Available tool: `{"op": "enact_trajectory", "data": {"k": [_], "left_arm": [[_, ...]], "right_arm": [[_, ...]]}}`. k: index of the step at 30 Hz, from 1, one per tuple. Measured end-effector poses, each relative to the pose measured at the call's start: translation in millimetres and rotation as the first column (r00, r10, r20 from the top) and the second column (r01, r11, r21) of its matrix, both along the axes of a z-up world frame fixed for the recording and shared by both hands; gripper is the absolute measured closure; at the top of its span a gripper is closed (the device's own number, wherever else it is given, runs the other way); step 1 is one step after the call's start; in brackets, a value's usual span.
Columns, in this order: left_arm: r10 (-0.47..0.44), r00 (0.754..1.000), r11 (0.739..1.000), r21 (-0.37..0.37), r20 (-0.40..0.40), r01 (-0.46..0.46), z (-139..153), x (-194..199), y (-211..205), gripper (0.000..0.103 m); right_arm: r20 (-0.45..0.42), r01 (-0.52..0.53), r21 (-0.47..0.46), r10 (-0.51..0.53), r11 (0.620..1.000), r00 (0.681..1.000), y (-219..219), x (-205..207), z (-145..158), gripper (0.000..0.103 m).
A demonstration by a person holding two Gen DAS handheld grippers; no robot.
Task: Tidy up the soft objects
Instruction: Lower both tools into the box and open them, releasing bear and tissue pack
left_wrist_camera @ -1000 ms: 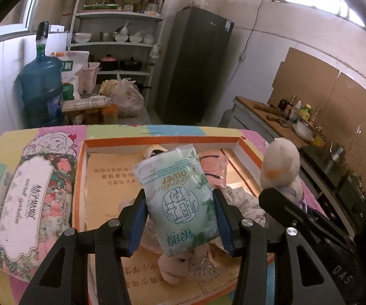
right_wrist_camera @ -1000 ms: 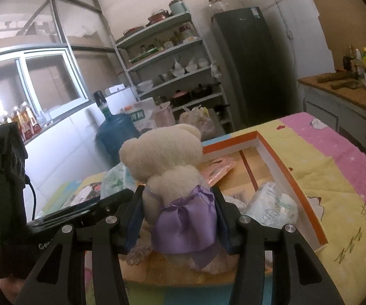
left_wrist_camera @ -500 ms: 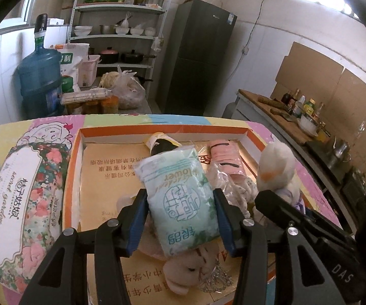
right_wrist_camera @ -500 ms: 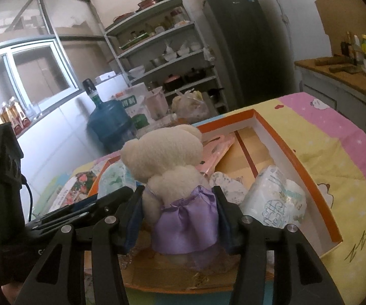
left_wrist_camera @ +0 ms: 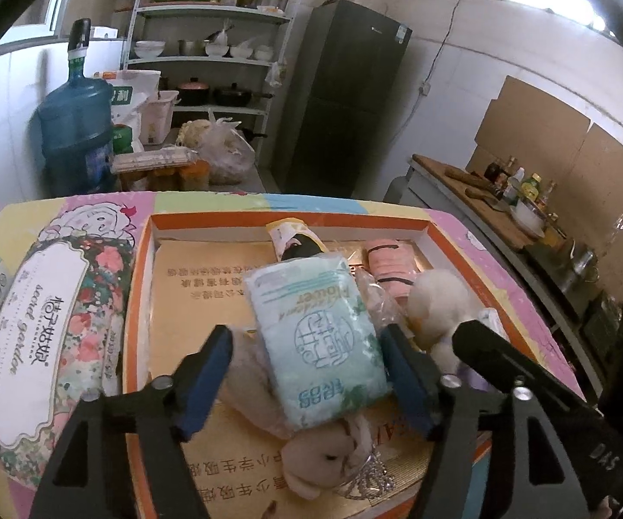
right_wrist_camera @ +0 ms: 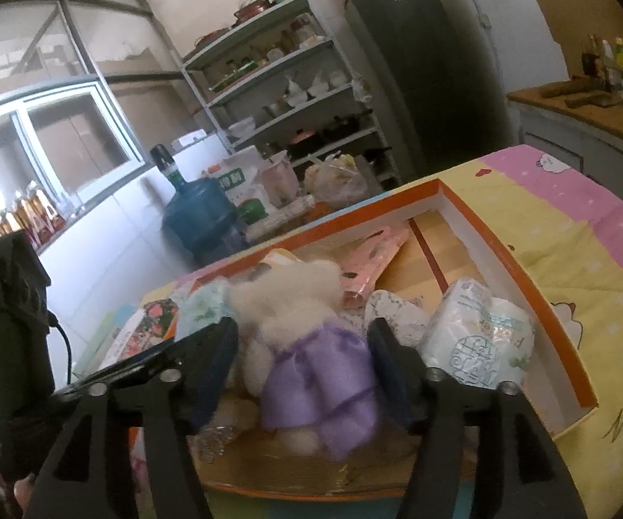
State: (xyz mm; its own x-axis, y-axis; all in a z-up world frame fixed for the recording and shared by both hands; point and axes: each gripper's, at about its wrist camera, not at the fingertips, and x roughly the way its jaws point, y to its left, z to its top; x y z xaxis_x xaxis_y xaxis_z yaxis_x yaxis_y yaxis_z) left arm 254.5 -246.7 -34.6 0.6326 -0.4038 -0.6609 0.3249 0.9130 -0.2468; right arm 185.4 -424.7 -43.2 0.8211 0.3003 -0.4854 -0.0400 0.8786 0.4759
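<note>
A: We see our left claw [left_wrist_camera: 302,372] with its jaws spreading apart. The pale green tissue pack [left_wrist_camera: 317,337] lies between them, resting across a beige plush toy [left_wrist_camera: 311,462] in the orange-rimmed box [left_wrist_camera: 142,285]. The left pad stands clear of the pack; the right pad sits just beside its edge, and we cannot tell whether they touch.

B: Our right claw [right_wrist_camera: 302,372] is spreading too. The white plush bear in the purple dress [right_wrist_camera: 307,346] sits between its jaws, down in the same box [right_wrist_camera: 523,272], leaning back a little, with a gap on each side of it.

A: Beyond the green pack we make out a yellow and black pouch [left_wrist_camera: 292,238] and a pink packet [left_wrist_camera: 389,259], both inside the box near its far wall.

B: From our side a white tissue pack [right_wrist_camera: 480,337] lies to the right of the bear, close to the box's right wall, with a crumpled white wrapper [right_wrist_camera: 393,311] between them.

A: The box rests on a bench covered by a pastel cartoon cloth [right_wrist_camera: 579,233]. To the left of the box, on the cloth, lies a large floral tissue package [left_wrist_camera: 47,346].
</note>
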Motion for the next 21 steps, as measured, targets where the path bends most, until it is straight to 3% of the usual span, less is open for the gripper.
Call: {"op": "enact_trajectory", "data": {"k": [8, 21], "left_arm": [[0.016, 0.999, 1.0, -0.001, 0.037, -0.016, 5.3, -7.5, 9.6, 0.021], [0.02, 0.998, 1.0, 0.011, 0.065, -0.021, 15.9, -21.4, 12.8, 0.021]], "right_arm": [[0.027, 0.008, 0.028, -0.009, 1.0, 1.0, -2.3, -4.7, 2.4, 0.029], [0.053, 0.026, 0.02, -0.027, 0.999, 0.998, -1.6, -12.7, 8.3, 0.029]]}}
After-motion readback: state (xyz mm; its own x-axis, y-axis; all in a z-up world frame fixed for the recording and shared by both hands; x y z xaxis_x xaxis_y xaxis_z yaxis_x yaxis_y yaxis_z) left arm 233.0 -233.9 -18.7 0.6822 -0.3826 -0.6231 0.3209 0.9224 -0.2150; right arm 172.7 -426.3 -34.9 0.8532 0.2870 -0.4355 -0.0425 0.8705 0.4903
